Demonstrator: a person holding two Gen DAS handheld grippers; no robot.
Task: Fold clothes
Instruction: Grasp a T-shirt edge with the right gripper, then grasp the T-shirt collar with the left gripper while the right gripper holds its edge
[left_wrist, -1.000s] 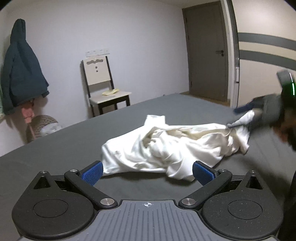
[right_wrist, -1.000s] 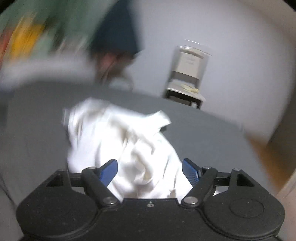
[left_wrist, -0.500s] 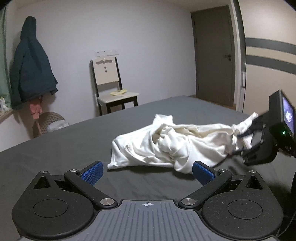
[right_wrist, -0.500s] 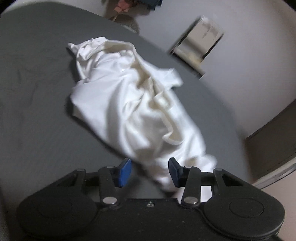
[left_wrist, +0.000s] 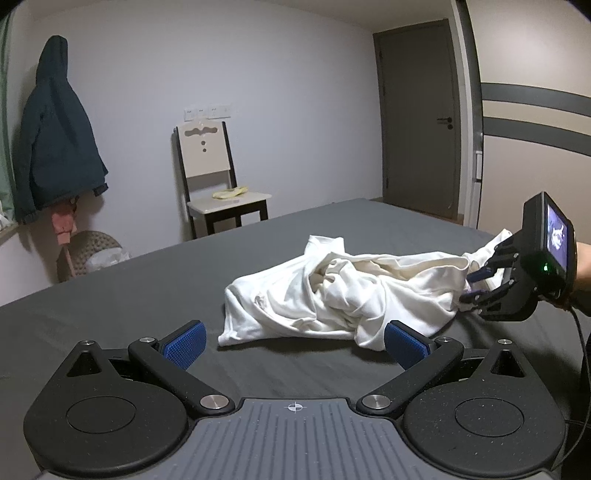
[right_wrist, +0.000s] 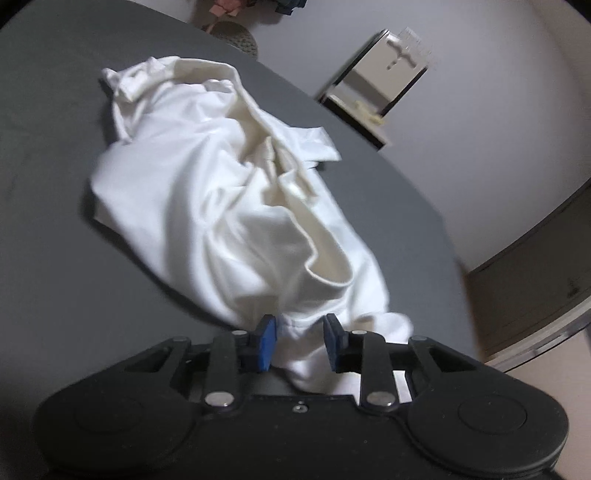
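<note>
A crumpled white garment (left_wrist: 343, 291) lies in a loose heap on a dark grey bed (left_wrist: 147, 302), roughly at the middle of the left wrist view; its folds bunch toward 3 o'clock, where one end meets the right gripper (left_wrist: 471, 286); seen from the right wrist camera, that gripper's (right_wrist: 299, 341) blue-padded jaws stand partly closed, with a bunched end of the white cloth between them, though the pads do not clearly press it; the left gripper (left_wrist: 293, 341) sits at 6 o'clock, low over the bed, its jaws spread wide and holding nothing, just short of the garment's near edge; beyond, at 11 o'clock, a pale chair (left_wrist: 218, 181) stands against the wall; a dark jacket (left_wrist: 55, 136) hangs at 9 o'clock; a grey door (left_wrist: 417, 118) is at 1 o'clock.
</note>
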